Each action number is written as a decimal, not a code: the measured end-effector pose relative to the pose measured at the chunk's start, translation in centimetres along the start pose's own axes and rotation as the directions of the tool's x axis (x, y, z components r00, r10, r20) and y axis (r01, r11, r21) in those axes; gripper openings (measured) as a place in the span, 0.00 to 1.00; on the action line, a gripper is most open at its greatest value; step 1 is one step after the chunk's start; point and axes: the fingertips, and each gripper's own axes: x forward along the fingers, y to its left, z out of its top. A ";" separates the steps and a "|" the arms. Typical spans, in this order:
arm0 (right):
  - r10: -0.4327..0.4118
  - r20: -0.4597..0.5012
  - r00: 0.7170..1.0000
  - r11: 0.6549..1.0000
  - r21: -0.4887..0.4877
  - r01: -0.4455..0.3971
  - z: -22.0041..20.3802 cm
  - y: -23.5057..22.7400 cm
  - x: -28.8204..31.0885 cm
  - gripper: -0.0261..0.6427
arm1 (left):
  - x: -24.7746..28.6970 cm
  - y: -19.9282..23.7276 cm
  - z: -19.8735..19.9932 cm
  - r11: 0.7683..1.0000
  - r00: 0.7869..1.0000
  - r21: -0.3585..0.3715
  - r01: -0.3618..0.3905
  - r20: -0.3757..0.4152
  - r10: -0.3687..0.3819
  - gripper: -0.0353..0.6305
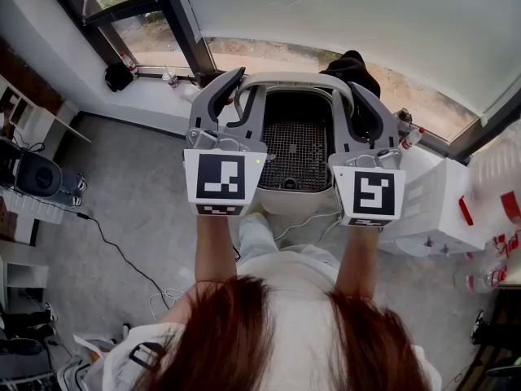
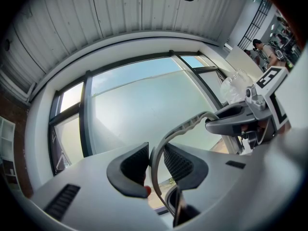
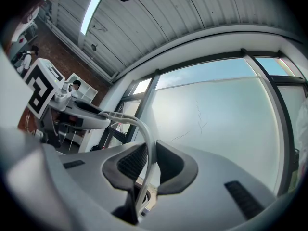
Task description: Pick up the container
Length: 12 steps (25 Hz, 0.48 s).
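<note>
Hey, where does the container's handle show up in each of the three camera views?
Head view: the handle arches across the top centre.
Left gripper view: lower centre, rising from between the fingers and curving right.
Right gripper view: lower centre, rising from between the fingers and curving left.
Shared landmark: the window beyond it.

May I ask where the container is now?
Head view, centre: the container is held between the left gripper and right gripper, both clamped on its handle, by the window.
</note>
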 end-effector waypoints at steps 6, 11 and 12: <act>-0.015 -0.014 1.000 1.000 -0.007 0.015 -0.4 -0.3 -0.3 0.15 | 0.2 -0.5 -0.1 1.000 1.000 -0.003 0.016 0.003 -0.016 0.21; -0.026 -0.037 0.999 1.000 0.002 0.026 -0.6 -0.6 -0.7 0.15 | 0.6 -1.2 -0.3 0.999 0.999 -0.009 0.036 0.003 -0.036 0.21; -0.027 -0.040 0.999 1.000 0.003 0.028 -0.6 -0.7 -0.8 0.15 | 0.7 -1.3 -0.3 0.999 0.999 -0.011 0.039 0.003 -0.039 0.21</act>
